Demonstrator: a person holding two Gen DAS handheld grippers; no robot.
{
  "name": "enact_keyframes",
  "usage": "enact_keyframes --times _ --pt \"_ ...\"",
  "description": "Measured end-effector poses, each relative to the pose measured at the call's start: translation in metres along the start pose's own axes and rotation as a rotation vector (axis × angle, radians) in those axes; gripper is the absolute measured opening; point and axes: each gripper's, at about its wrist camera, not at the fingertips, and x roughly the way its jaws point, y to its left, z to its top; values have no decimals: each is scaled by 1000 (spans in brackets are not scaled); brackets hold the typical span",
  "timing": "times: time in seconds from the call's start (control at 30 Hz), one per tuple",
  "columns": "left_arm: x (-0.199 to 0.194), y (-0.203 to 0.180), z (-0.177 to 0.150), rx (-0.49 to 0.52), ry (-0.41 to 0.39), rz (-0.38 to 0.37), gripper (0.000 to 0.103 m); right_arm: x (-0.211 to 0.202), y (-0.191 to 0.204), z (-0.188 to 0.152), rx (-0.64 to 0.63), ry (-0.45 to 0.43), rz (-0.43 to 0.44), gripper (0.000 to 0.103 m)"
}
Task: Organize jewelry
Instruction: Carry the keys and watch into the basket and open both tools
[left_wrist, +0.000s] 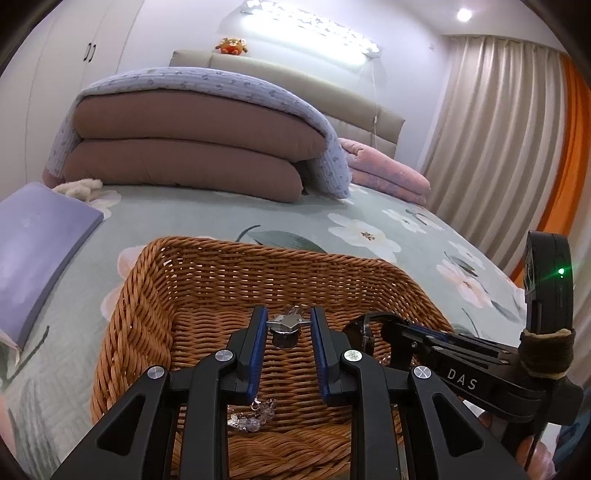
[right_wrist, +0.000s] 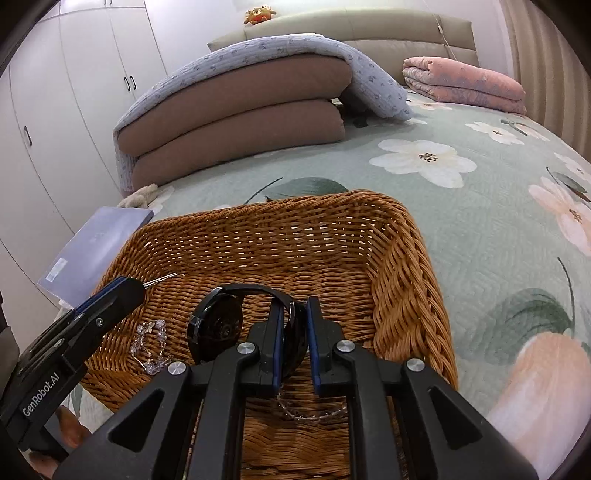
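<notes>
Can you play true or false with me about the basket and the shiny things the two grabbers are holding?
1. The wicker basket sits on a flowered bedspread. True.
2. The right gripper holds a black watch. True.
3. The left gripper holds nothing. False: a silver star-shaped trinket sits between its fingers.
4. A clear bead bracelet lies inside the basket. True.
5. The basket is made of blue plastic. False: it is brown wicker.

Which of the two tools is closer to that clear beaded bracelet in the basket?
Left. The left tool hangs just above the clear beaded bracelet; the right tool sits further right, gripping the black watch.
</notes>
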Motion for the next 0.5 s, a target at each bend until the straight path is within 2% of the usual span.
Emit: enact_keyframes --times 0.2,0.27,0.3,0.33,0.4,0.5 --pt "5 5 0 -22 19 -4 24 2 -4 0 28 5 33 20" --pt "6 8 0 -45 28 -20 33 -1 -7 1 43 -4 55 24" --pt "6 10 1 -55 27 -26 46 -4 -8 1 48 -18 62 29" --pt "3 11 1 -61 15 -30 52 -6 -8 2 48 -27 60 30" --pt "-4 11 1 -62 -15 -36 53 -12 -7 2 40 -52 57 35" --pt "-12 10 4 -57 -46 -46 53 -18 -5 2 29 -81 59 35"
